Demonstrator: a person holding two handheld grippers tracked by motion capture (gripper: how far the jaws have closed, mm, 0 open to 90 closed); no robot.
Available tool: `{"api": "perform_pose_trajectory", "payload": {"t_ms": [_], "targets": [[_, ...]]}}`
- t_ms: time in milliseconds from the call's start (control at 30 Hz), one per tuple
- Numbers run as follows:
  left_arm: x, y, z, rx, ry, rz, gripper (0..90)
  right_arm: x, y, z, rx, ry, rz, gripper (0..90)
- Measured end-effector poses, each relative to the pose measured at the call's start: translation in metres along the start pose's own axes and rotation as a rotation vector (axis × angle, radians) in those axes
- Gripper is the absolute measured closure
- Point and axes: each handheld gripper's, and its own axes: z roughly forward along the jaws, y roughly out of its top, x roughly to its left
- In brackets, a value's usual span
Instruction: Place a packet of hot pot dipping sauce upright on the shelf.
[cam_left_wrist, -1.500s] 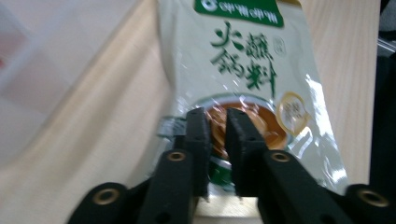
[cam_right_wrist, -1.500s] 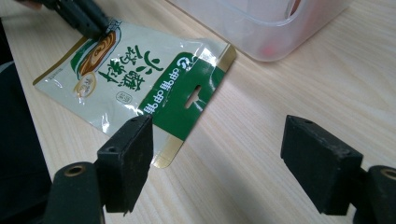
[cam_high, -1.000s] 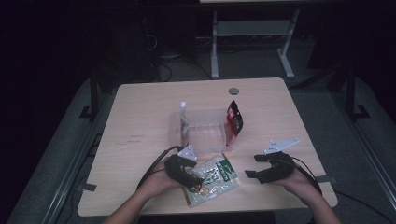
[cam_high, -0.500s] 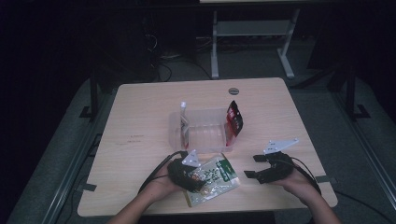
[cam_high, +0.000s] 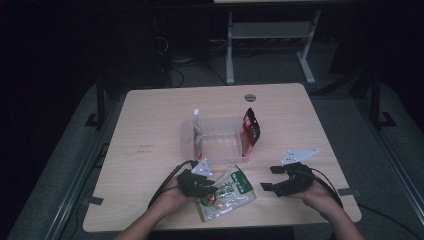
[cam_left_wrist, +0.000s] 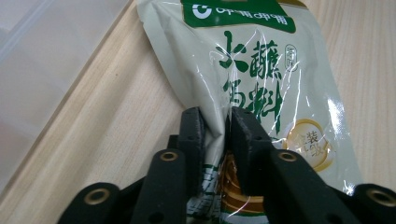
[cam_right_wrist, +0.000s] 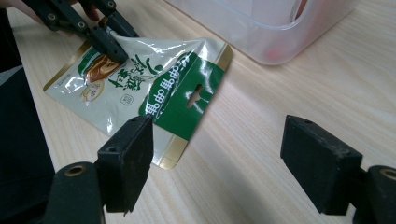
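Pouch: a flat, shiny plastic pouch (cam_high: 227, 193), cream with a green top band and green letters. It lies on the counter near the front edge, just in front of the clear box. Its skin is wrinkled where it is pinched.
Counter: light wood (cam_high: 150, 125) with fine grain lines, smooth and pale.
Clear box: a see-through plastic box (cam_high: 215, 142) with round corners, in the middle of the counter. A red packet (cam_high: 251, 126) leans at its right end and a white tube (cam_high: 196, 122) stands at its left end.
Left gripper: the left gripper (cam_left_wrist: 215, 126) is made of black, blocky parts. It lies low over the pouch, and its jaws have just been closing. Now they pinch a fold of the pouch between them.
Right gripper: the right gripper (cam_right_wrist: 217, 161) rests low on the counter to the right of the pouch. Its jaws stand wide apart with only bare wood between them.
Hands: both forearms come in from the front edge.
Change: a second ago the left gripper was open over the pouch; now it bites it. The pouch, the box and the right gripper are in the same spots.
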Motion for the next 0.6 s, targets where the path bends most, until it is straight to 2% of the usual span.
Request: {"api": "perform_pose_trajectory", "payload": {"t_ms": [67, 200, 300, 467, 600], "targets": [[0.0013, -0.0010, -0.0004, -0.015, -0.010, -0.016, 79.2, -0.0004, -0.0002, 0.0002, 0.001, 0.000, -0.003, 25.2], [0.0014, -0.0012, -0.0016, -0.015, -0.015, 0.001, 83.5, -0.0007, -0.0003, -0.0001, -0.001, 0.001, -0.001, 25.2], [0.0021, -0.0012, -0.0021, -0.027, -0.031, -0.016, 88.2, -0.0008, -0.0004, 0.0002, -0.003, 0.003, -0.001, 25.2], [0.0069, -0.0035, -0.0026, -0.051, -0.091, -0.062, 89.7, -0.0007, -0.0007, 0.0001, -0.002, 0.006, 0.000, 25.3], [0.0087, -0.0034, -0.0050, -0.056, -0.120, -0.069, 89.7, -0.0018, -0.0010, -0.0008, -0.008, 0.005, 0.006, 25.3]]}}
